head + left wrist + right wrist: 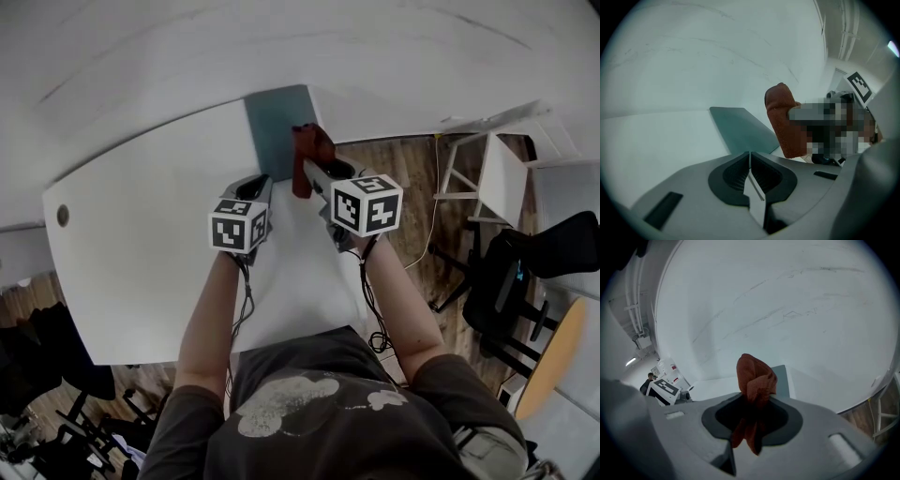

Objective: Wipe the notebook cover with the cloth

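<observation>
A grey-blue notebook [275, 127] lies flat at the far edge of the white table [141, 244]. My right gripper [306, 176] is shut on a rust-red cloth [311, 150], which sticks up bunched from the jaws just over the notebook's near right part. In the right gripper view the cloth [754, 378] fills the jaws [752, 404] and hides most of the notebook [783, 380]. My left gripper [257, 183] hovers beside it at the notebook's near edge, jaws closed with nothing between them. The left gripper view shows its own jaws [750, 159], the notebook [740, 129] and the cloth [783, 119].
A white wall rises right behind the table. The table has a round cable hole [63, 215] at its left. On the wooden floor to the right stand a white frame stand [487, 173], a black office chair [534, 262] and a round wooden table [553, 361].
</observation>
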